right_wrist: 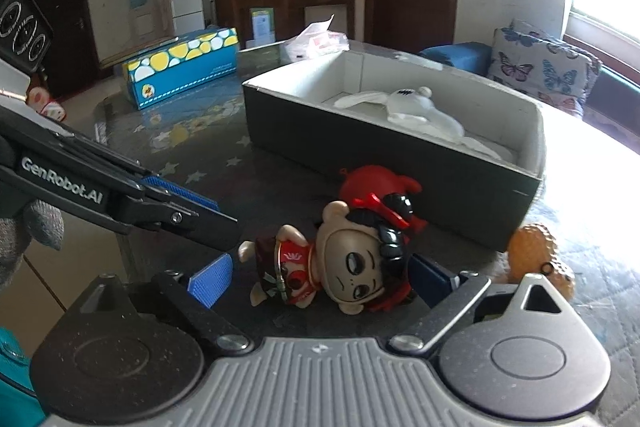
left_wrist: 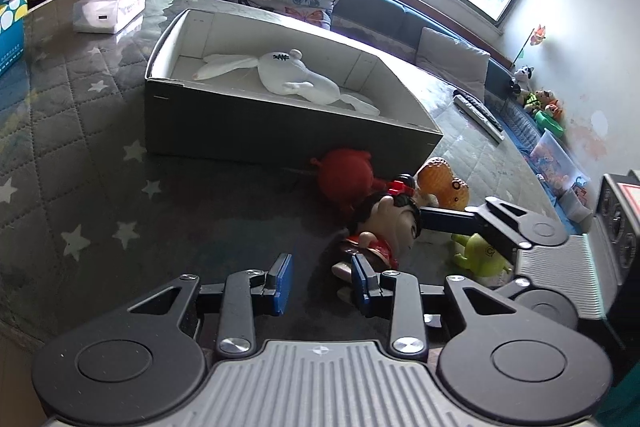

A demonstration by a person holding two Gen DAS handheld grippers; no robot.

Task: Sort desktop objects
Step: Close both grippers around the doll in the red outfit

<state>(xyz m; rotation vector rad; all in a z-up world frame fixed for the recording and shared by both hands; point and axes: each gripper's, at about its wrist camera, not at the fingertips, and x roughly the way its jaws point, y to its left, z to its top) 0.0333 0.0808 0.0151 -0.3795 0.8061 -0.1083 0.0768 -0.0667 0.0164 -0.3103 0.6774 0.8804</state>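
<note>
The doll figurine [right_wrist: 352, 263] is lying on its side on the desk [left_wrist: 80, 155], just in front of the grey box [left_wrist: 256, 131], and your right gripper [right_wrist: 320, 277] is sitting around it with jaws wide apart: one blue pad [right_wrist: 212, 281] is waiting near the doll's feet, the other is tucked behind its black hair, and I cannot tell whether that one is touching. Right behind the doll's head a red round toy [right_wrist: 372, 183] is pressing up close, so it is crowding that side. An orange toy [right_wrist: 540, 255] is lying just beside the right jaw, and a green toy [left_wrist: 480, 255] is showing near your right gripper in the left view. Your left gripper [left_wrist: 322, 281] is hovering beside the doll's feet, jaws apart and holding nothing. Inside the box a white plush rabbit [left_wrist: 296, 75] is lying flat. Farther back, a tissue pack [left_wrist: 112, 7] and a blue spotted carton [right_wrist: 184, 67] are standing on the desk. The left gripper's arm is reading "GenRobot.AI".
</note>
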